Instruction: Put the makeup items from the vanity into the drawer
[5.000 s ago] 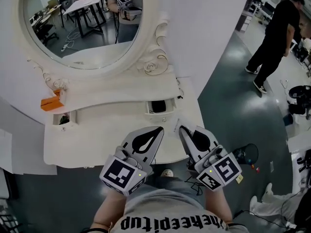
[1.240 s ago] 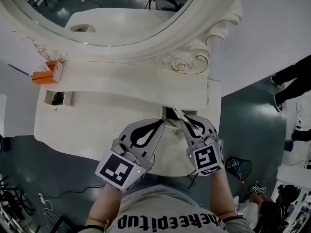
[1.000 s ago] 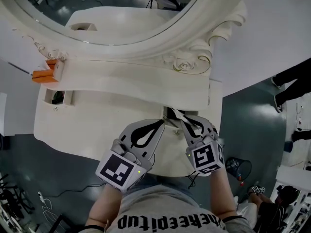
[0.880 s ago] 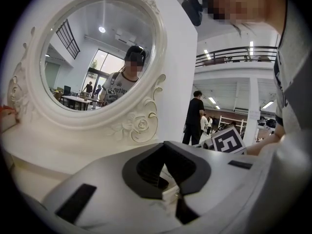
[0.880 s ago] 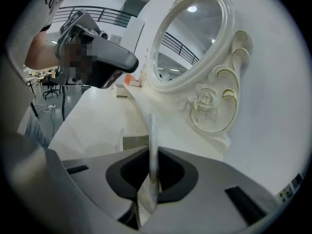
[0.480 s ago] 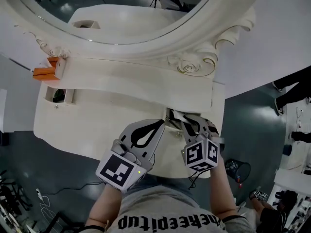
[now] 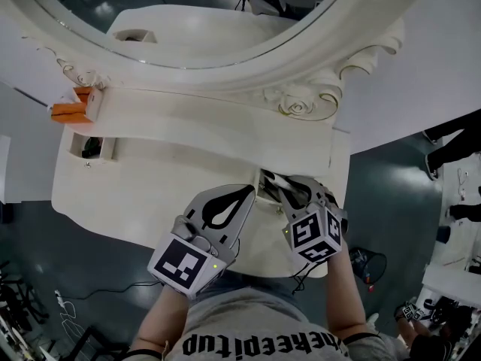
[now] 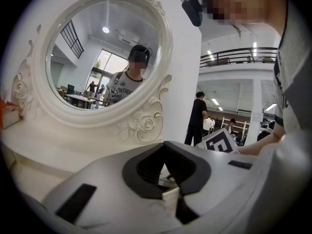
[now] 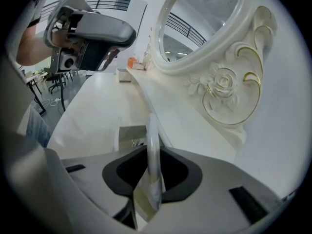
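The white vanity [image 7: 150, 194] has a small open drawer [image 7: 264, 180] at its right, and my right gripper [image 7: 284, 185] is over it. A slim white makeup tube [image 9: 153, 150] stands upright between that gripper's [image 9: 146, 199] jaws, which are opening. A dark gap shows beside the tube's flat end, above the drawer [image 9: 130, 133]. My left gripper [image 7: 250, 191] hovers just left of the drawer. It is shut with nothing in it [image 8: 170, 199].
A second small drawer [image 7: 92, 147] stands open at the vanity's left, with an orange item [image 7: 69, 111] on the shelf above it. The big round mirror [image 7: 225, 21] and its carved frame [image 7: 301, 104] rise close behind. A person [image 7: 451, 138] stands on the floor at right.
The right gripper has turned and shifted slightly right over the right drawer, with the tube still between its jaws. The left gripper has stayed put.
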A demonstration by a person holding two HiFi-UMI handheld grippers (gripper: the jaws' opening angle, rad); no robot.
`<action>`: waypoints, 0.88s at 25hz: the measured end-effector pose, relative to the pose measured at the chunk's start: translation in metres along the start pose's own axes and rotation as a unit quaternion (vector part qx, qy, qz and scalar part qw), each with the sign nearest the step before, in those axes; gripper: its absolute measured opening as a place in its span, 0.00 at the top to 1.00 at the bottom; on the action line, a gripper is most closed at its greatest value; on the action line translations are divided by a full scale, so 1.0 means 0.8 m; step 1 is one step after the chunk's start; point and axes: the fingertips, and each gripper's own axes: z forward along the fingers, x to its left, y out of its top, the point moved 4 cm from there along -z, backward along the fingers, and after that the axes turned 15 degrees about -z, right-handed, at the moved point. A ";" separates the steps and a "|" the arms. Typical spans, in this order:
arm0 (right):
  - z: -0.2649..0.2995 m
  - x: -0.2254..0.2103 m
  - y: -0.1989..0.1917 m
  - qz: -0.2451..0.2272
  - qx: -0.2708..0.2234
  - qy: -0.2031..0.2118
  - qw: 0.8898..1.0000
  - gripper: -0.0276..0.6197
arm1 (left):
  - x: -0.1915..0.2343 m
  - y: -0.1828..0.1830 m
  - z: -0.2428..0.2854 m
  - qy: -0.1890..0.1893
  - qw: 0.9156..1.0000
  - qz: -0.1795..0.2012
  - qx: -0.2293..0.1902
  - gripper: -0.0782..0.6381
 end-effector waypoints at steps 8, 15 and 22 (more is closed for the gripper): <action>-0.014 -0.001 0.001 0.060 -0.022 0.032 0.997 0.68 | 0.000 0.000 0.000 -0.003 1.000 -0.002 0.001 0.86; -0.029 0.000 0.004 0.068 -0.033 0.033 0.997 0.63 | -0.002 0.000 -0.001 -0.009 1.000 0.002 -0.001 0.86; -0.051 -0.011 0.020 0.118 -0.091 0.016 0.989 0.62 | -0.005 -0.001 -0.006 -0.011 1.000 -0.001 0.000 0.86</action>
